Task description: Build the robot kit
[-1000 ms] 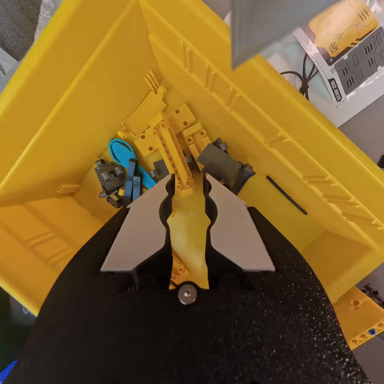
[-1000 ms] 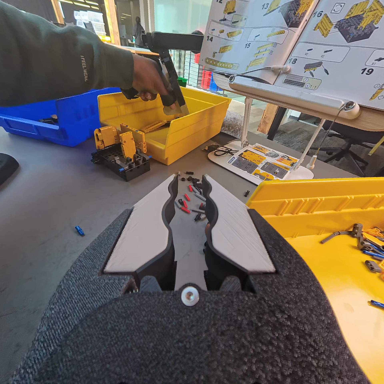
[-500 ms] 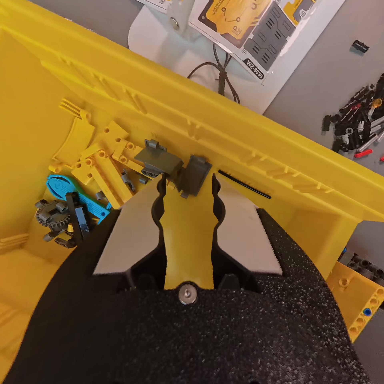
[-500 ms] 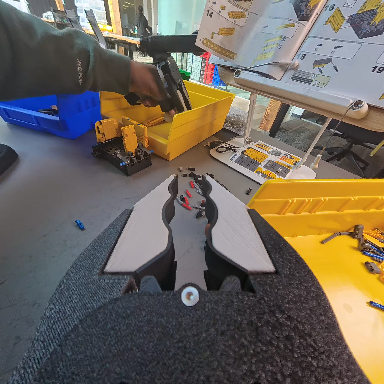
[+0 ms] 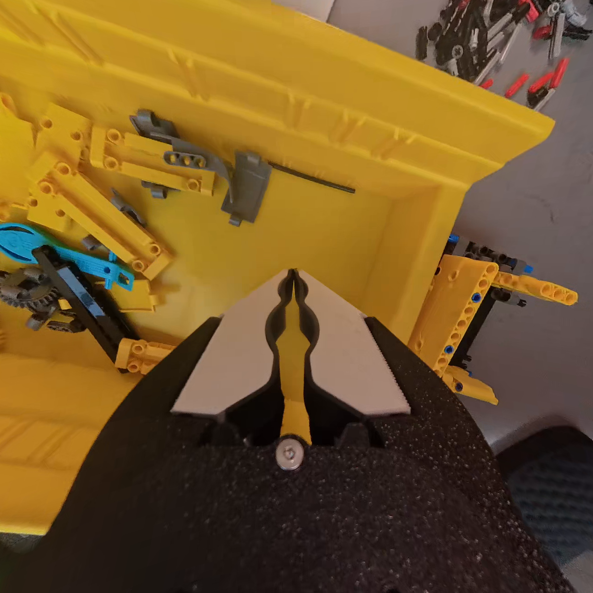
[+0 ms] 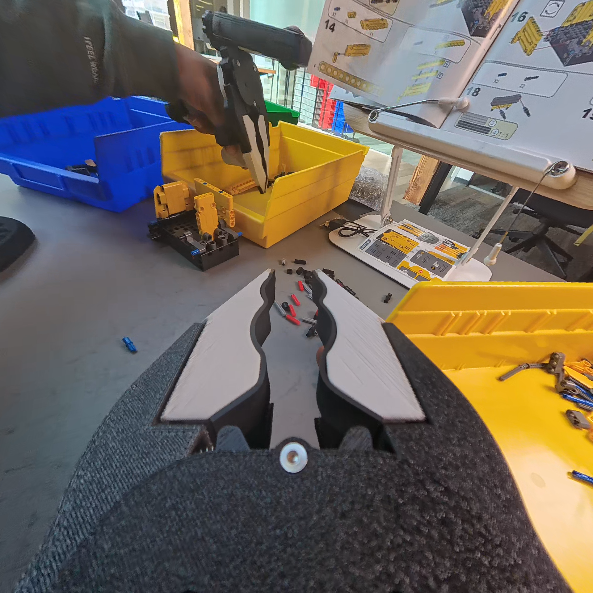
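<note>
Left gripper (image 5: 293, 272) points down inside a yellow bin (image 5: 321, 106), tips pressed together over bare bin floor, nothing visible between them. Nearest pieces: a grey clip piece (image 5: 247, 189) ahead of the tips, and a thin black rod (image 5: 311, 177) lying along the foot of the far wall. To the left, a loose heap: long yellow beams with holes (image 5: 96, 215), a blue flat tool (image 5: 64, 253), a dark gear (image 5: 32, 288), a black strip (image 5: 83, 308). Outside the bin's right wall stands a part-built yellow and black model (image 5: 462, 308), just beside the bin. Small black, grey and red pins (image 5: 500, 45) lie scattered on the grey table (image 5: 526, 192) beyond the far wall. Right gripper (image 6: 293, 272) hovers over the table, fingers apart, holding nothing; the pin scatter sits just past its tips. A second yellow bin (image 6: 481, 321) is just to its right, with a few grey and blue pins on its floor. From this view the left gripper shows farther off, held by a hand (image 6: 199, 96) in a dark sleeve, tips down in the far bin. A blue bin (image 6: 80, 154) sits behind to the left. An instruction booklet (image 6: 449, 48) rests on a white stand (image 6: 465, 144); 1 blue pin (image 6: 129, 344) lies alone on the table.
</note>
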{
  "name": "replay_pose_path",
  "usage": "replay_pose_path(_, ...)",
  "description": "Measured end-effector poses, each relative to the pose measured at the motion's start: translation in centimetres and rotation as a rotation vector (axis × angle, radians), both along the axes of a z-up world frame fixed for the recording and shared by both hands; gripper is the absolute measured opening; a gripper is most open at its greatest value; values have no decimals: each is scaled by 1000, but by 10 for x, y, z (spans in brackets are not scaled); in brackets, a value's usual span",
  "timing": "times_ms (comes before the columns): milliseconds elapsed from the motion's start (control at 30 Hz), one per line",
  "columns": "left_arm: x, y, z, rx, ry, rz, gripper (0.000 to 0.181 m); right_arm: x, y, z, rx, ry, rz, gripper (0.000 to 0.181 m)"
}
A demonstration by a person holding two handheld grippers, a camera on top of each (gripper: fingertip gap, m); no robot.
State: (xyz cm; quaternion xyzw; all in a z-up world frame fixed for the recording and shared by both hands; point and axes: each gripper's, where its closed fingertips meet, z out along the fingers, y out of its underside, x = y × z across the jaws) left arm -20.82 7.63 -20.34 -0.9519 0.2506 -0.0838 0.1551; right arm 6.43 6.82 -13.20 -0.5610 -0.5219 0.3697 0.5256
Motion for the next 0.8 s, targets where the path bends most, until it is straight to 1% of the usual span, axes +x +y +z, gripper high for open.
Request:
replay_pose_path(33,-3,6,1,33,-8,37,0,0,-1,0,2,-2,2,22)
replay_pose_path(67,-6,12,0,52,-16,80,6,-1,-1,-1,5,-5,3,22)
replay_pose_path(133,-18,21,-7,46,46,142,32,-1,-1,-1,14,-10,2,21)
replay_pose_path(167,-21,29,-6,82,64,162,33,0,-1,-2,18,-12,-1,21)
replay_pose_path(233,-18,47,1,143,10,239,16,0,1,-3,20,-15,-7,21)
replay_pose_path(333,-24,62,-3,145,18,314,20,1,2,-4,13,-17,-10,21)
replay_pose_path(367,-21,65,-7,136,0,321,21,1,3,-4,13,-17,-10,21)
replay_pose_path(433,-8,68,-15,87,-80,330,31,1,3,-5,16,-22,-10,21)
replay_pose_path(467,-3,68,-19,70,-101,327,36,1,3,-5,18,-24,-10,21)
replay_pose_path(500,-1,68,-22,72,-95,318,34,1,3,-5,20,-25,-10,21)
replay_pose_path(533,0,68,-24,83,-68,292,13,1,3,-5,22,-25,-10,21)
replay_pose_path(567,1,65,-25,87,-40,253,0,1,3,-5,23,-25,-11,21)
replay_pose_path(667,7,49,-19,42,-25,173,1,1,3,-5,23,-26,-11,21)
replay_pose_path(733,14,25,-12,-45,-51,96,1,1,1,-4,23,-22,-6,21)
replay_pose_path(800,11,2,-4,-119,-45,49,1,1,0,-2,28,-21,-1,21)
